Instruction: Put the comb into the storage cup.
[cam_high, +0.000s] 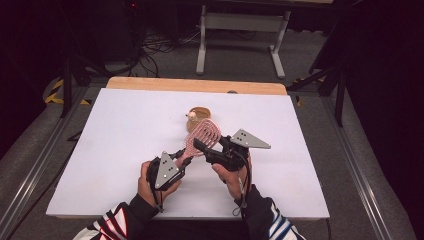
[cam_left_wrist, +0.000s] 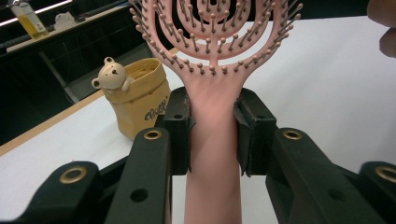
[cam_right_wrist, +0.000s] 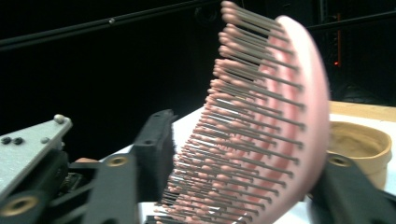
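A pink plastic vented hairbrush (cam_high: 202, 136) is held above the middle of the white counter (cam_high: 115, 150), long axis slanting, head toward the far edge. The left gripper (cam_left_wrist: 212, 128) pinches its handle; the right gripper (cam_right_wrist: 243, 172) straddles the bristled head, contact unclear. A tan bear-trimmed pot (cam_left_wrist: 135, 98) stands behind, dark room around.

both claws are black, the left claw (cam_high: 186, 159) and right claw (cam_high: 200, 146) each topped by a grey three-cornered plate with screws; brass rivets stud the jaws, black cables trail back, sleeves striped dark, white and red.
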